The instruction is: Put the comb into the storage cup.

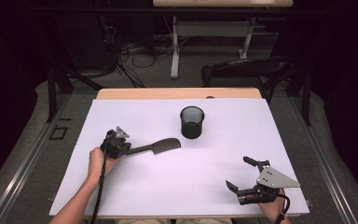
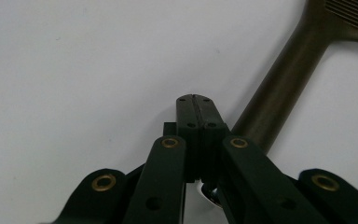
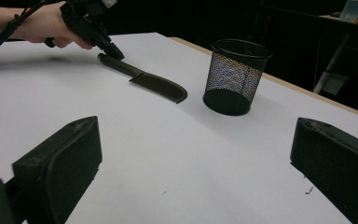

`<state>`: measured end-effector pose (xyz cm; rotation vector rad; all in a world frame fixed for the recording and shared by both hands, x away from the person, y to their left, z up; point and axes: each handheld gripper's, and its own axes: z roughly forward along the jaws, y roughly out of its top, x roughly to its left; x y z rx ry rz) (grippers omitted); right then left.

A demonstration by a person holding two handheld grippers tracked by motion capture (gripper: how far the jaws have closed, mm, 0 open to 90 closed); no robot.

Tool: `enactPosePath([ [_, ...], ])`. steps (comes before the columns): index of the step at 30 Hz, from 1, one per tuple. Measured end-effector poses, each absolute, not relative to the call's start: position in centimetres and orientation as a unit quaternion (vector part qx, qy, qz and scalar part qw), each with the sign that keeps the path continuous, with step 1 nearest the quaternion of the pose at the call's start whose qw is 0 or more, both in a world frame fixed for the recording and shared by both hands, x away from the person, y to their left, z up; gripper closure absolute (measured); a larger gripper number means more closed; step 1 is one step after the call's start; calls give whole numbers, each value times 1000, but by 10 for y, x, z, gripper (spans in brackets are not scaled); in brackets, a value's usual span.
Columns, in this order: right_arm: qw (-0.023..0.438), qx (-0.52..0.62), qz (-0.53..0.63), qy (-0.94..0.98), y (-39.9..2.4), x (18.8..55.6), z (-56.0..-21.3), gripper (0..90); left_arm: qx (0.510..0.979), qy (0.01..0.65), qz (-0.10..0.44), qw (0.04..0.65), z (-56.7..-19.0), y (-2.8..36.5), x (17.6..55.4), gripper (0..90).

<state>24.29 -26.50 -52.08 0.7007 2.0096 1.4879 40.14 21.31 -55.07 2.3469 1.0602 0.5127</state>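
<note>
1. the comb (image 1: 161, 146) lies flat on the white sheet (image 1: 177, 186), left of centre, with its handle toward my left gripper (image 1: 126, 150) and its toothed head toward the mesh cup (image 1: 192, 122).
2. my left gripper has its jaws pressed together with nothing between them; in the left gripper view the tips sit just beside the comb's handle (image 2: 279, 93), and i can't tell if they touch it.
3. the mesh cup stands upright just beyond the comb's head, apart from it, nearer the sheet's far edge.
4. my right gripper (image 1: 242, 175) rests near the front right corner, jaws spread wide and empty.
5. between comb and right gripper the sheet is bare, with open room toward the near edge.
</note>
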Motion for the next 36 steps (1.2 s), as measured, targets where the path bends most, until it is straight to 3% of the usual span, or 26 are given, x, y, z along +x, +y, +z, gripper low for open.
enactPosePath([
  [33,266,259,553,746,-265,244,-521,14,865,390,185,257,-549,219,392,897],
  [36,266,260,552,746,-264,244,-522,14,859,396,198,256,-545,221,394,744],
])
